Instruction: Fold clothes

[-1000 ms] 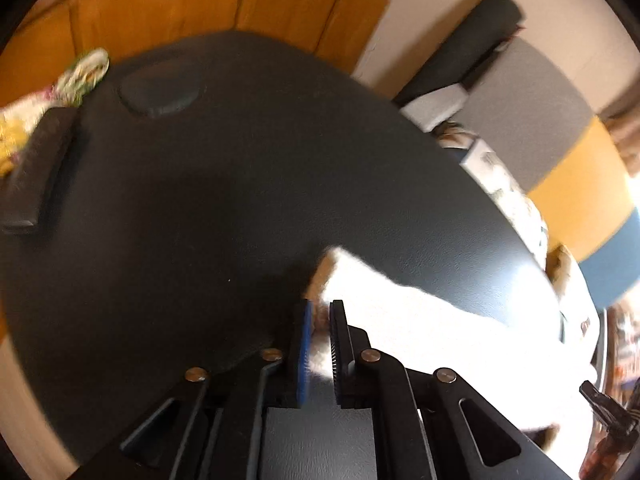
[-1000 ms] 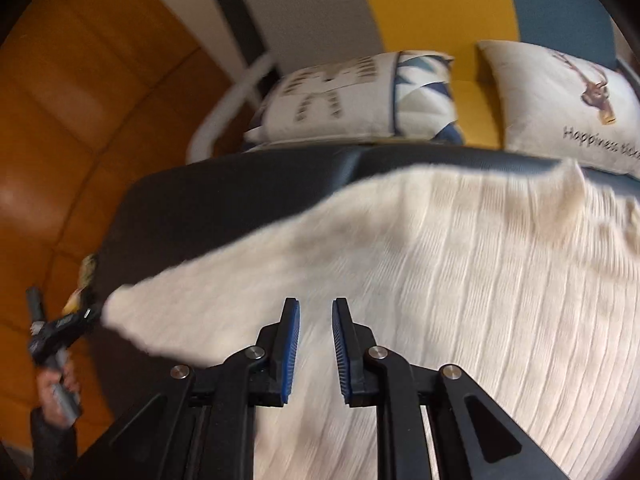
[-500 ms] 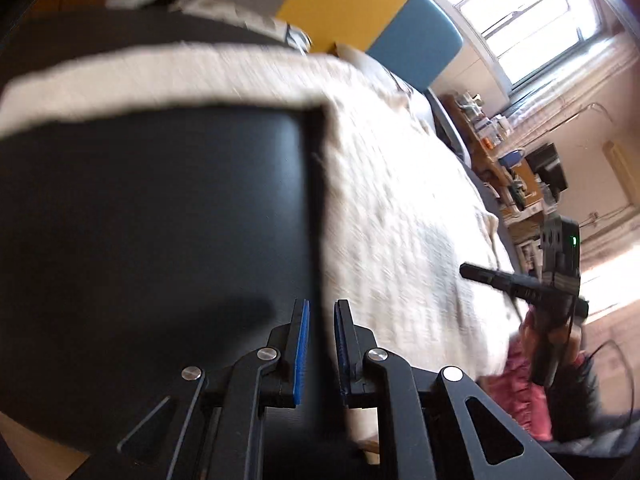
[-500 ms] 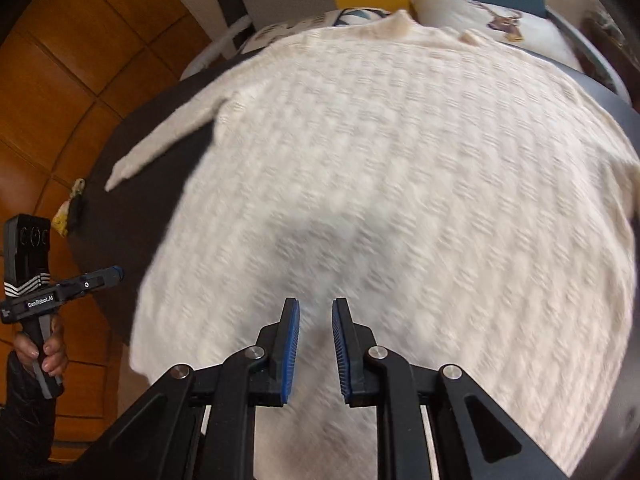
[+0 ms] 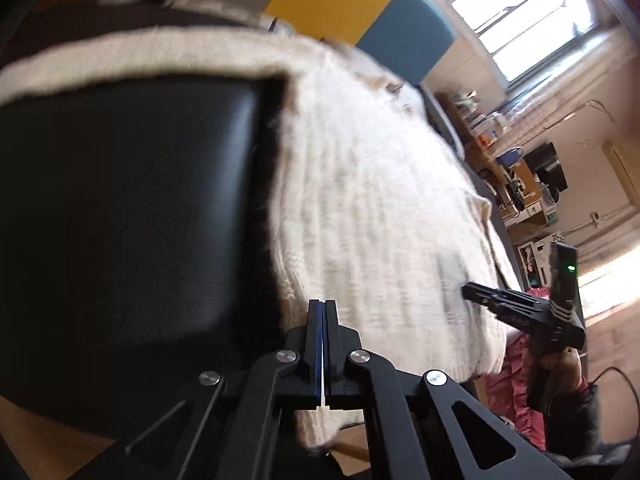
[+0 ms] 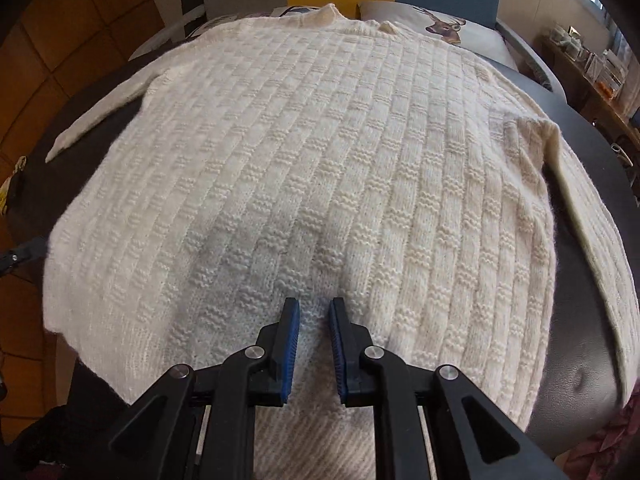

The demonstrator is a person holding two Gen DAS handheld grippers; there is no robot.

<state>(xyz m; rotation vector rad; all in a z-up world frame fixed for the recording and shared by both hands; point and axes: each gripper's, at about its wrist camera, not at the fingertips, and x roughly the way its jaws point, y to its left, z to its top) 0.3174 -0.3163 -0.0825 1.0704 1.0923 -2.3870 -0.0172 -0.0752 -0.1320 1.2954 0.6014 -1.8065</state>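
- Left gripper (image 5: 322,308): jaws pressed together at the sweater's (image 6: 312,184) hem edge.
- Right gripper (image 6: 314,312): narrow gap, closing, above the knit.
- Sweater lies flat on the black table (image 6: 580,360), collar toward the cushions (image 6: 444,26), window behind.

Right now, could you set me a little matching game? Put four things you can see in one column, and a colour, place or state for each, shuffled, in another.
Things:
1. sweater
2. table
3. deer cushion
4. left gripper

Descriptions:
A. black
B. jaws shut
C. cream knit, spread out flat
D. beyond the far edge of the table

Pairs: 1-C, 2-A, 3-D, 4-B.
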